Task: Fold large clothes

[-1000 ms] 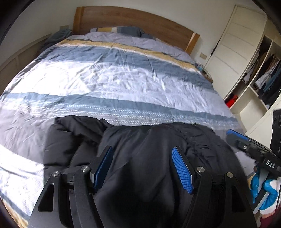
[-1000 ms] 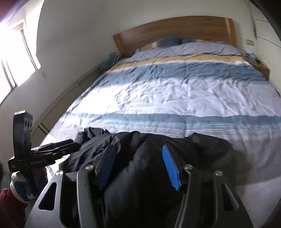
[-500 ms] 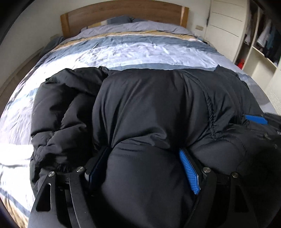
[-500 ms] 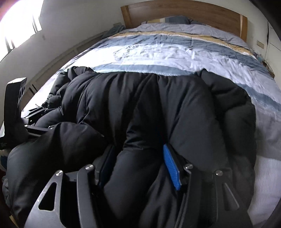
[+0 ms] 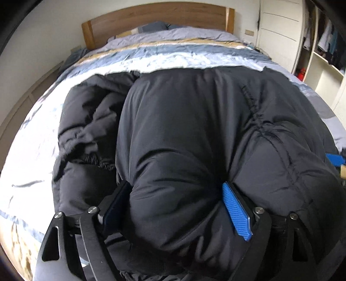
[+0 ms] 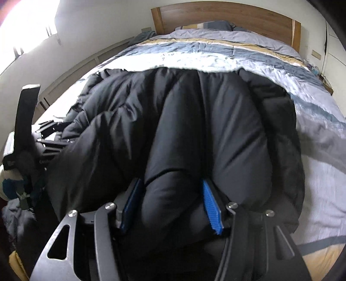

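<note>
Your jacket (image 5: 190,129) lies on the bed (image 5: 173,54), bunched between each claw's pads. Headboard (image 5: 155,19) stands behind it; wardrobe (image 5: 279,34) stands right of the bed.

Striped bed (image 5: 177,54), wooden headboard (image 5: 155,19), wardrobe (image 5: 279,36).

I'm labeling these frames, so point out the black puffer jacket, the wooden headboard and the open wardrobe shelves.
black puffer jacket (image 5: 194,129): left wrist view, on its smooth top panel.
wooden headboard (image 6: 248,19): right wrist view, middle of the board.
open wardrobe shelves (image 5: 324,58): left wrist view, on a shelf edge.
</note>
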`<state>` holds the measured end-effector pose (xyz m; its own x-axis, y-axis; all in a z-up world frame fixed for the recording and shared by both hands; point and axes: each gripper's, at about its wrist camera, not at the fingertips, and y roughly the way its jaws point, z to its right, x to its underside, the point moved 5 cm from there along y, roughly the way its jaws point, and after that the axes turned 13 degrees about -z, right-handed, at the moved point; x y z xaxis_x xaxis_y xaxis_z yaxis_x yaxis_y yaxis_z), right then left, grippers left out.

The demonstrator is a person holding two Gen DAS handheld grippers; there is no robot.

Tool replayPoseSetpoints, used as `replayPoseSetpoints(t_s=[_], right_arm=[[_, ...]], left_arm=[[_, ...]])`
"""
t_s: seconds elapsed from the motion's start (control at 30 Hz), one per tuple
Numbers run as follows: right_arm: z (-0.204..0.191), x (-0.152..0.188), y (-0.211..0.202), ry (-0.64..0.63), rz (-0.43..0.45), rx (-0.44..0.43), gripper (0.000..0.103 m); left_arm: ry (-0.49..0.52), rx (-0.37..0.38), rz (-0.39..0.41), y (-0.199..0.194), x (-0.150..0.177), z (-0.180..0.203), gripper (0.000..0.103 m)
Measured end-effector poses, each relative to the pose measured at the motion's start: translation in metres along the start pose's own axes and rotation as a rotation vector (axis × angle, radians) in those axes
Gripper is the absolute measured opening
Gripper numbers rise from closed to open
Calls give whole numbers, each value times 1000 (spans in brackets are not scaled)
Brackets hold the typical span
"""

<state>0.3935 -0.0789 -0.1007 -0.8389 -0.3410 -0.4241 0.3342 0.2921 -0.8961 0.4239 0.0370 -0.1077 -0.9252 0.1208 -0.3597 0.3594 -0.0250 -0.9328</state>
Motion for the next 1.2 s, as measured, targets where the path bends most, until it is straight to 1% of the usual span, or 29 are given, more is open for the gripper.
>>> replayPoseSetpoints(t_s=[0.07, 0.13, 0.2, 0.3, 0.43, 0.5, 0.57, 0.63, 0.7, 0.9, 1.03, 1.2], right_arm=[[3, -3, 3, 44, -11, -6, 55], [1, -6, 0, 53, -17, 7, 55], [-4, -5, -7, 42, -18, 23, 55], [-8, -2, -18, 33, -7, 22, 55], [-16, 4, -26, 20, 1, 20, 55], [-18, 8, -25, 11, -1, 23, 55], [-17, 12, -21, 9, -5, 26, 55], [-10, 16, -18, 19, -3, 7, 55], [-5, 20, -11, 35, 6, -21, 56], [1, 24, 5, 45, 37, -50, 56], [-1, 26, 10, 41, 40, -42, 57], [-4, 26, 11, 47, 32, -21, 57]], left_arm=[[-19, 7, -22, 0, -4, -1, 86], [-33, 14, -27, -7, -6, -4, 86], [-65, 37, -1, -23, -3, -8, 85], [-90, 63, 48, -47, 3, -10, 85], [-91, 127, 80, -64, 12, 5, 85], [-61, 130, 72, -59, 17, 19, 85], [-33, 105, 52, -46, 22, 28, 85], [-30, 87, 39, -30, 27, 32, 85], [-31, 85, 40, -22, 29, 32, 86], [-18, 93, 55, -12, 32, 33, 88], [-15, 82, 70, -6, 32, 34, 88], [-14, 64, 81, -9, 41, 40, 88]])
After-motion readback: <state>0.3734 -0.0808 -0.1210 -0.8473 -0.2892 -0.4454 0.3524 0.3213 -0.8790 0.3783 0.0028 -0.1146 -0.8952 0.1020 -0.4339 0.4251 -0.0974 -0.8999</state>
